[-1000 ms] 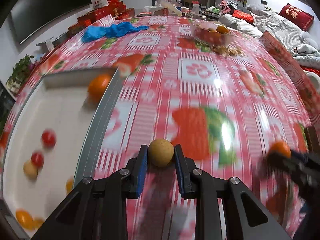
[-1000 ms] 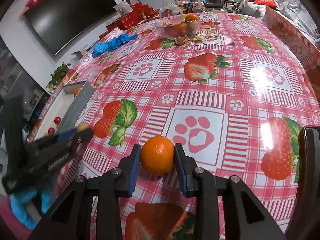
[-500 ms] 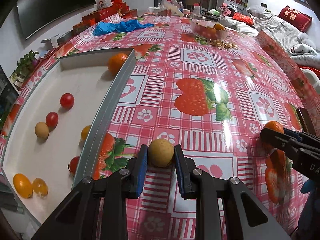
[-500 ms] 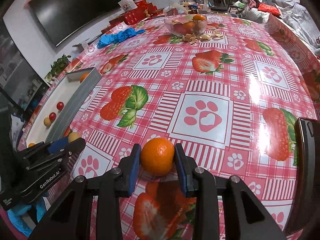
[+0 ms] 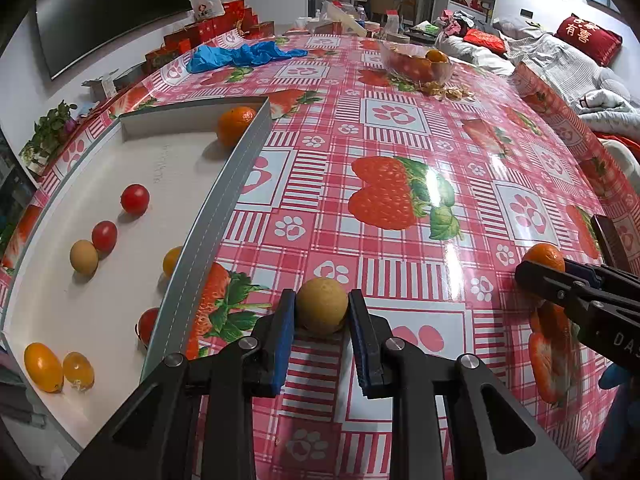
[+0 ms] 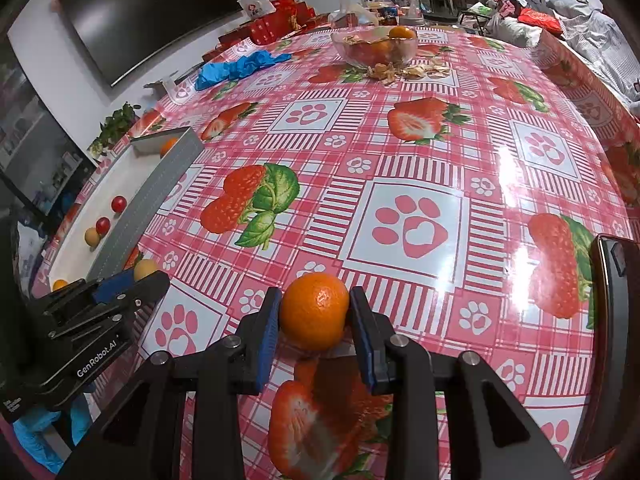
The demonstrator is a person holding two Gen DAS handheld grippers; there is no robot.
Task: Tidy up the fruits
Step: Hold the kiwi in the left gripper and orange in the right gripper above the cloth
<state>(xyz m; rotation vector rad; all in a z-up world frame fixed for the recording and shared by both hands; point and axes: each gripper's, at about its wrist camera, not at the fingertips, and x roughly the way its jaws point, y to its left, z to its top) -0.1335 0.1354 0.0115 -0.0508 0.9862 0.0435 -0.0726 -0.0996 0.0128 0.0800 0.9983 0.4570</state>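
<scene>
Left wrist: fingers clamped on tan fruit over strawberry-print tablecloth, R on orange.

dark tv on white wall — sofa right, red cushion

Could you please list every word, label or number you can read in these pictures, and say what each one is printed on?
"GenRobot.AI": white print on the black body of the left gripper, right wrist view.
"DAS": partial white letters, cut off at the frame edge, on the right gripper, left wrist view.
"有喜": on the red cushion on the sofa.
Print on the red gift boxes: too small to read.
</scene>
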